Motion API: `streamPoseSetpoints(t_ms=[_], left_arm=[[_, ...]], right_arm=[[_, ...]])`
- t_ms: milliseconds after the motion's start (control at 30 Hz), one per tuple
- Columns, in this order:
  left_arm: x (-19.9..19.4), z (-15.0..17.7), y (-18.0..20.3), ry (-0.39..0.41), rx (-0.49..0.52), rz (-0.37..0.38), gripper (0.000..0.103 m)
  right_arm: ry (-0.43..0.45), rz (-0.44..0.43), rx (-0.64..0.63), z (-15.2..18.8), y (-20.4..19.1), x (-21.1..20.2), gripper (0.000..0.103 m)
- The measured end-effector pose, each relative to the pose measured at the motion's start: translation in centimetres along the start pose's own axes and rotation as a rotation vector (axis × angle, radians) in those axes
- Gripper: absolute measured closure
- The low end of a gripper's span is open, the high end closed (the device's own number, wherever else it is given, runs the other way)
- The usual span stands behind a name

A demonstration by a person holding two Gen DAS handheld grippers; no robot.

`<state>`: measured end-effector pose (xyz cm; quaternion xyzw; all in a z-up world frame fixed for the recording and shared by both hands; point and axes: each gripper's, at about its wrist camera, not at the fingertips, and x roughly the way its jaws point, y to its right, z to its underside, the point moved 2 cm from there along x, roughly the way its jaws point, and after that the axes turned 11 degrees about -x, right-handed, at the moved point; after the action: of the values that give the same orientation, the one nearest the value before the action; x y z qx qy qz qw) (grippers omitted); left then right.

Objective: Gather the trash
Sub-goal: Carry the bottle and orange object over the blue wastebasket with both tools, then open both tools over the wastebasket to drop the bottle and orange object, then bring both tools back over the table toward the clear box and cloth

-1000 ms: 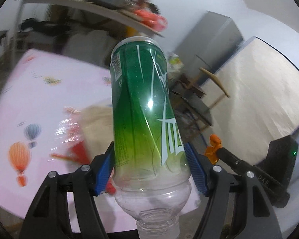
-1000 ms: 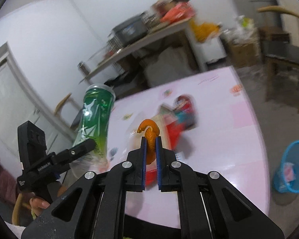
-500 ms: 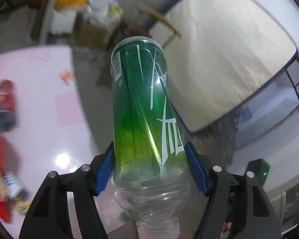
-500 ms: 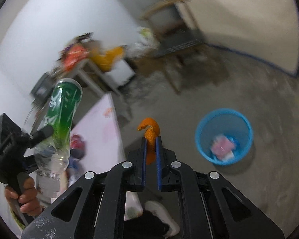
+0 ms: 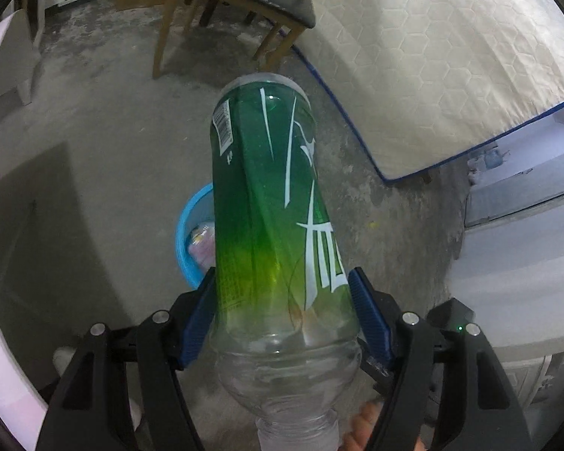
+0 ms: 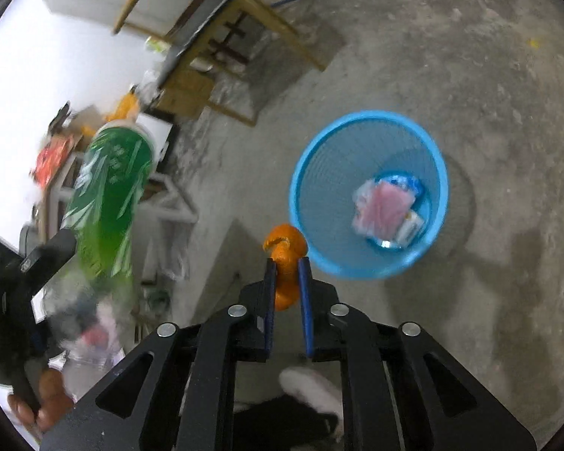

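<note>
The left tongs (image 5: 282, 312) clamp a green-labelled bottle (image 5: 270, 203) above the blue bin (image 6: 368, 191) on the floor; the right tongs (image 6: 286, 289) pinch orange peel (image 6: 285, 259) just beside the bin's rim.

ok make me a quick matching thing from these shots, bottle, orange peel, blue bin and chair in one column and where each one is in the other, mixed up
Things:
1. green-labelled bottle
2. orange peel
3. blue bin
4. wooden chair

Places:
A. on the concrete floor, with wrappers inside
B. clamped neck-down in the left gripper
C. standing on the floor beside the mattress
D. pinched between the right gripper's blue pads

Pairs: 1-B, 2-D, 3-A, 4-C
</note>
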<state>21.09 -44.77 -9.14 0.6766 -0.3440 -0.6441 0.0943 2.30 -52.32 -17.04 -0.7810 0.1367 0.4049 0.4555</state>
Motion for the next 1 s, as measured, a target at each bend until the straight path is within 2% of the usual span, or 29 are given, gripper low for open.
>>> streamPoseSetpoints(t_ms=[33,133,200,300,500,700,900,1000], left_arm=[[1.1,-0.4,0.4,0.012,0.016,0.014,0.027],[3.4,-0.4,-1.1,-0.001,-0.017,-0.056,0.022],[3.6,0.1,-2.0,-0.033,-0.069,-0.004,0.022],[2.9,0.4,-2.3,-0.024,-0.057,-0.003,0.022],[0.2,0.5,-1.3,0.021,-0.011,-0.009,0.022],[-3.8,2.5,-0.8,0.065,0.025,-0.006,0.022],[-9.7,5.4,-1.3,0.172,0.096,-0.040,0.022],[-12.6,6.8,-2.2,0.230,0.114,-0.057,0.020]], right_arm=[[0.003,0.021,0.023,-0.9,1.2,0.8,0.063],[-0.002,0.108,0.070,-1.6,3.3,2.2,0.061],[0.011,0.148,0.059,-1.3,4.1,2.6,0.061],[0.015,0.183,0.045,-0.8,4.4,2.6,0.061],[0.012,0.228,0.016,0.1,5.4,2.9,0.061],[0.021,0.245,-0.022,1.3,5.1,2.3,0.061],[0.066,0.261,-0.108,2.8,2.4,0.1,0.061],[0.109,0.255,-0.177,3.6,0.1,-1.8,0.051]])
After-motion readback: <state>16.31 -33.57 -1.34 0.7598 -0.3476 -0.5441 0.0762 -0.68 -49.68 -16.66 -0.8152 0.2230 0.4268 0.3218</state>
